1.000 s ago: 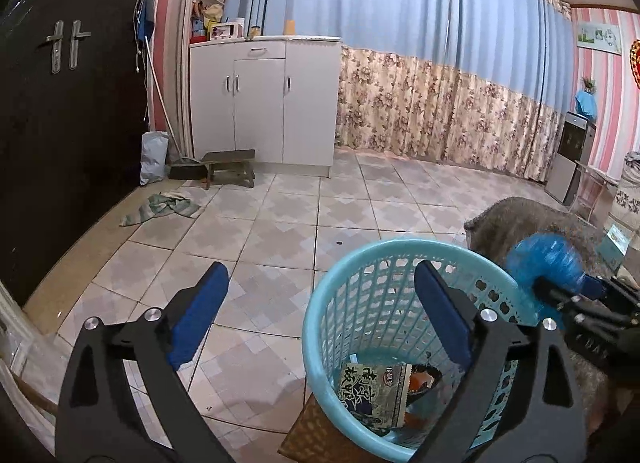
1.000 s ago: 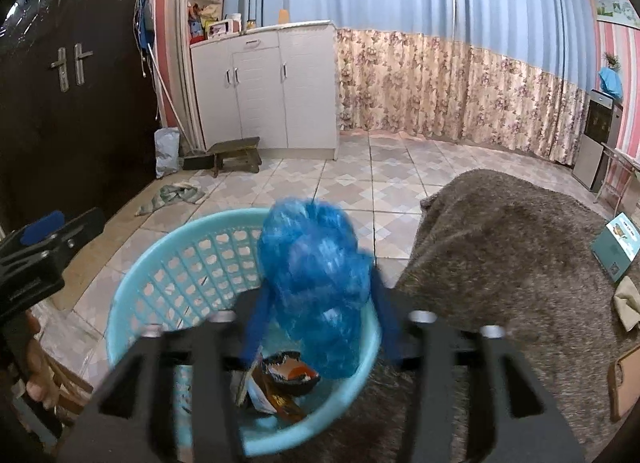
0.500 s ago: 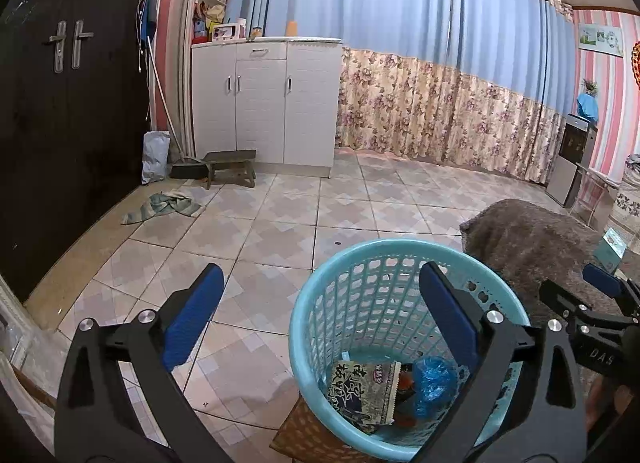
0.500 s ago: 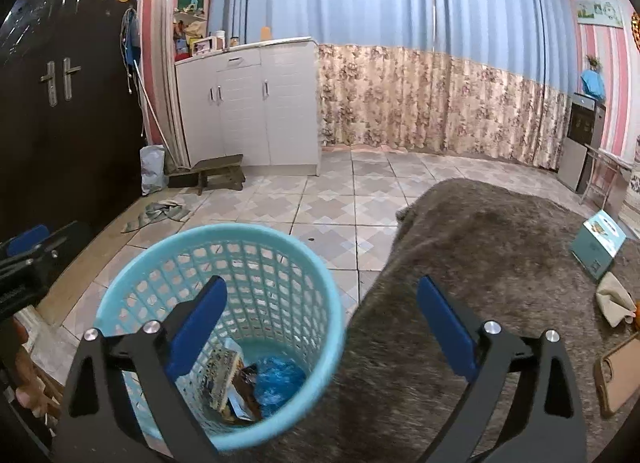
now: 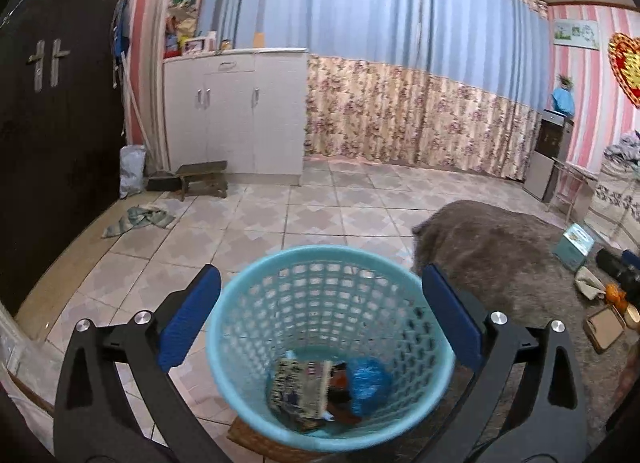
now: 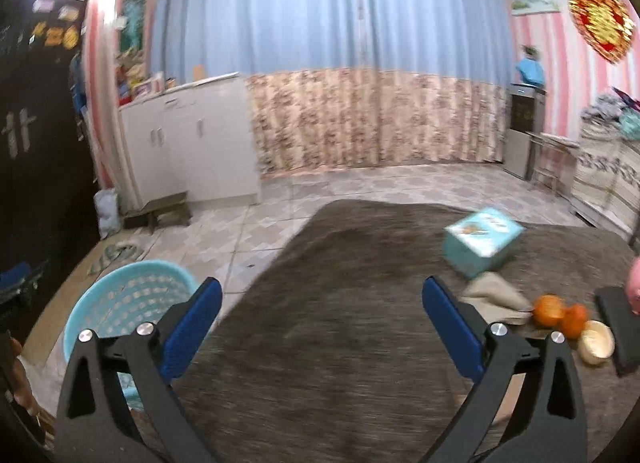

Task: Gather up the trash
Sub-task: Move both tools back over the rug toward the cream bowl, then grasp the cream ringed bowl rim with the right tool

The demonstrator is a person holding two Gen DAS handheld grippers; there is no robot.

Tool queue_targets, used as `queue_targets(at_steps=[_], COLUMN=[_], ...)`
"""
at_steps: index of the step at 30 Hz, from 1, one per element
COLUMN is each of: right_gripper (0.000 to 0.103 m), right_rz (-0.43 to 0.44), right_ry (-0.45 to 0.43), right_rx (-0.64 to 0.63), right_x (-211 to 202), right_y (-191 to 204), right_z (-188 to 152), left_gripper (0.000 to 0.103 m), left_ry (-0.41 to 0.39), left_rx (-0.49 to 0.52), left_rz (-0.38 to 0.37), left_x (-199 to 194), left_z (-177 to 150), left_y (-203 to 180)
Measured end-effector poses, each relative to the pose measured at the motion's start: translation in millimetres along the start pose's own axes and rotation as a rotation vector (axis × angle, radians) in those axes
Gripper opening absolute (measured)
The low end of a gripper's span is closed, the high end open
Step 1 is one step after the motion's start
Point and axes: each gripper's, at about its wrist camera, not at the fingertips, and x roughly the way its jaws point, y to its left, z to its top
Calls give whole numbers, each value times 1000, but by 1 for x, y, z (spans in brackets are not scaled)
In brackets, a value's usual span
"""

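Down in the bottom of the light blue basket the trash is seen: a crumpled blue bag lies beside a printed wrapper, with something dark wedged between them. The basket is stood on a woven mat on the tiled floor, right against the edge of a grey-brown fuzzy blanket. It is framed by the left gripper, whose jaws have just been opening and are spread wide, one blue pad to each side of the rim, nothing pinched. The right gripper is pointed over the blanket, its jaws likewise just opened and spread wide with nothing between them; the basket is seen at its lower left. Further right on the blanket, a teal box is tipped on a corner, and just below it a beige cloth, orange peel pieces and a small pale bowl are gathered close together. Behind, a white cabinet and blue curtains are seen.
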Motion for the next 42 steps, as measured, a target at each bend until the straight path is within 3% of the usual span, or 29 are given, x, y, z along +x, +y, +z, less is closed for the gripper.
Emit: queue_targets(at_steps=[9, 14, 21, 32, 37, 42], right_gripper=[98, 98, 98, 98, 98, 96], right_rz=[-187, -299, -437, -500, -461, -402], right_ry=[-37, -7, 55, 104, 131, 176], right_rx=[106, 173, 153, 137, 113, 41], right_x=[-53, -70, -76, -71, -51, -26], right_y=[-123, -189, -247, -287, -286, -274], right_z=[1, -15, -47, -74, -74, -72], left_gripper=[97, 97, 97, 97, 97, 97], left_ry=[23, 60, 123, 153, 173, 202], left_rx=[14, 23, 59, 82, 95, 159], left_rz=[-104, -188, -279, -332, -327, -287], left_x=[-3, -5, -5, 19, 34, 46], left_z=[-8, -19, -44, -41, -44, -68], left_y=[-83, -143, -214, -278, -295, -299])
